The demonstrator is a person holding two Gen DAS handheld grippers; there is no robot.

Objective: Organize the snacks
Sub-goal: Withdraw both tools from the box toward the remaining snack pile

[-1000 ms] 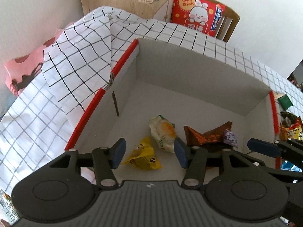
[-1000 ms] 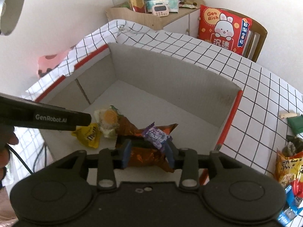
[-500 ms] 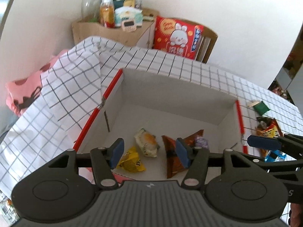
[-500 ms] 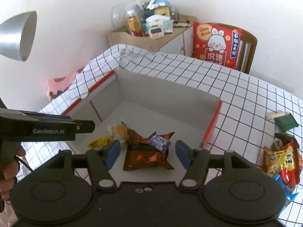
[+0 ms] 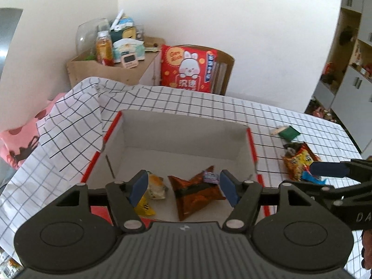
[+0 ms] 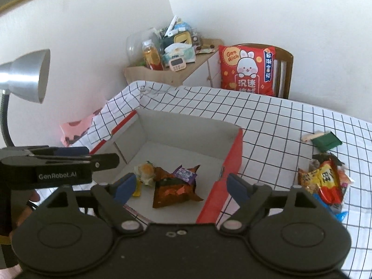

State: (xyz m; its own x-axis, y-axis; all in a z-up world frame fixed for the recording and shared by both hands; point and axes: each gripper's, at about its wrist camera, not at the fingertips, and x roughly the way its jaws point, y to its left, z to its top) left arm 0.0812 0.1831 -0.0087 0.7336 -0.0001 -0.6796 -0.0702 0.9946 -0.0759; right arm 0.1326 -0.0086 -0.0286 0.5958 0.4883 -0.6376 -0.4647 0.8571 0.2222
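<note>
**Snacks in the box, both tools empty above it**

Spread across the scene: a bench (image 6: 290,121) under a white cloth with a black grid. Standing on it, an open cardboard box (image 6: 186,127) with red edges and pale inner walls. Beyond the bench, against the wall, a red rabbit cushion (image 6: 246,72) on a wooden chair, beside a cluttered wooden cabinet (image 6: 160,74). At far left in the right wrist view, a grey lamp shade (image 6: 28,74).

Poised above the near side of the box, the left tool (image 5: 183,187), jaws apart and just been widening, nothing between the pads. Likewise the right tool (image 6: 179,186), jaws spread very wide and just been opening, gripping nothing.

On the box floor, lying loose: an orange-brown packet (image 6: 174,188), with a small purple packet (image 6: 184,174) resting on its top edge. Just left of these, a pale wrapped bun (image 6: 146,172), then a yellow packet (image 5: 144,207) touching it.

Outside the box, on the cloth to the right: a heap of snack packets (image 6: 325,181) in yellow, red and blue, and farther back a dark green packet (image 6: 325,141) with a small pale stick (image 6: 309,137) beside it.
</note>
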